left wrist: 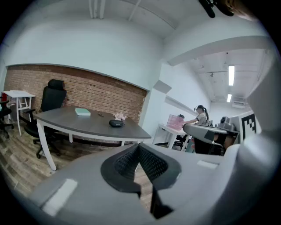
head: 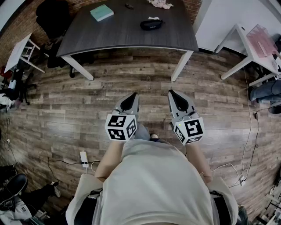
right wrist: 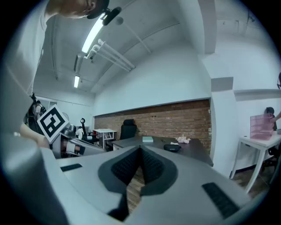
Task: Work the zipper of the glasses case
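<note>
A black glasses case (head: 151, 24) lies on the dark grey table (head: 127, 35), far ahead of me; it also shows small as the black glasses case (left wrist: 116, 123) in the left gripper view and the black glasses case (right wrist: 172, 148) in the right gripper view. My left gripper (head: 130, 99) and right gripper (head: 173, 95) hang side by side over the wooden floor, well short of the table. Both are shut with nothing between the jaws. In their own views the left gripper (left wrist: 138, 147) and right gripper (right wrist: 140, 150) show pads pressed together.
On the table lie a teal book (head: 102, 12), a small dark item (head: 129, 6) and a pale crumpled thing (head: 160, 3). A black office chair (head: 52, 17) stands at the table's left, white desks (head: 246, 44) at the right. Cables and a power strip (head: 84, 158) lie on the floor.
</note>
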